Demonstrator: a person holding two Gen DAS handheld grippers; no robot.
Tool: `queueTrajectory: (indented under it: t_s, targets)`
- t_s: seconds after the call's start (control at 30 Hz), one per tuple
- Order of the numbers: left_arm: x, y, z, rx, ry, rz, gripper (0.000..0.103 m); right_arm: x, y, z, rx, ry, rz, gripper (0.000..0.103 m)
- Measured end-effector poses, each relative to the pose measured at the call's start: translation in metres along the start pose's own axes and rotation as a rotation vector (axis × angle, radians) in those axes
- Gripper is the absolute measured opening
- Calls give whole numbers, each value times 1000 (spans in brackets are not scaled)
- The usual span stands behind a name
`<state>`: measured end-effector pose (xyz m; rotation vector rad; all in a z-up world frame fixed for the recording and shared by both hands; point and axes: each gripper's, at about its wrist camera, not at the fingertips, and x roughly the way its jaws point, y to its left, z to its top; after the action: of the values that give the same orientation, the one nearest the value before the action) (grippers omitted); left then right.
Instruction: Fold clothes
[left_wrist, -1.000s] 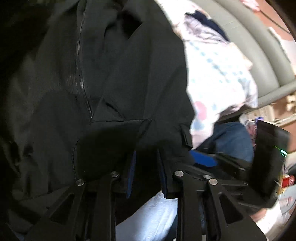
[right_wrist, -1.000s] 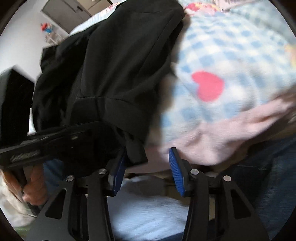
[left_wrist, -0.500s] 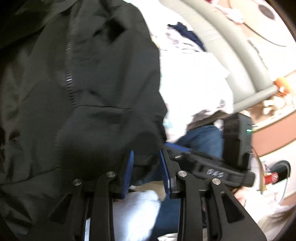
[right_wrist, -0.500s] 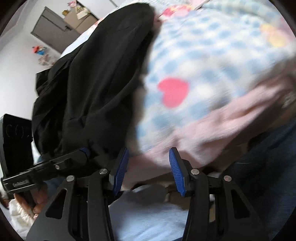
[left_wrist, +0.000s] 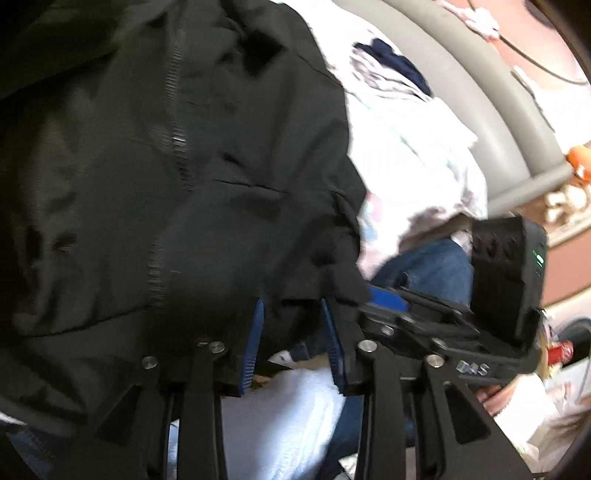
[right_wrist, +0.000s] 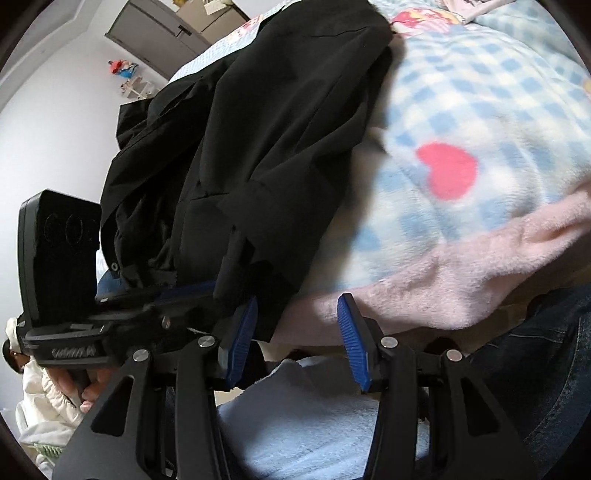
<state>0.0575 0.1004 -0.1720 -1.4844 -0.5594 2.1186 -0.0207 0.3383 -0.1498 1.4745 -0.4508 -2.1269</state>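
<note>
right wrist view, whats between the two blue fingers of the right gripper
In the right wrist view the gap of the right gripper holds no cloth. The black jacket hangs at its left finger only; behind the gap lies the pink fleece edge of the checked blanket.

the bed (right_wrist: 236, 35) carries a blue-and-white checked blanket (right_wrist: 491, 96) with a red heart (right_wrist: 447, 170) on it and a pink fleecy edge (right_wrist: 461, 277) along its near side. a black jacket (right_wrist: 266, 147) with a zipper (left_wrist: 173, 140) lies spread on the blanket's left part, its near end hanging off the bed. at the far right, a grey padded headboard (left_wrist: 491, 96) borders the bed, with a dark blue garment (left_wrist: 399, 66) lying near it.
</note>
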Motion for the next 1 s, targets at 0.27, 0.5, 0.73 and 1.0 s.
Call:
queueTrajectory:
  t_s: [0.27, 0.5, 0.73, 1.0]
  targets:
    - [-19, -8, 6, 14, -70, -175, 31, 10, 26, 3, -54, -33, 27, 47]
    - [11, 25, 4, -106, 11, -37, 4, 5, 23, 3, -41, -47, 39, 47]
    - [10, 34, 9, -79, 23, 26, 5, 1, 12, 5, 6, -63, 45, 47]
    - [-27, 34, 8, -138, -114, 23, 12, -3, -4, 6, 65, -71, -26, 47]
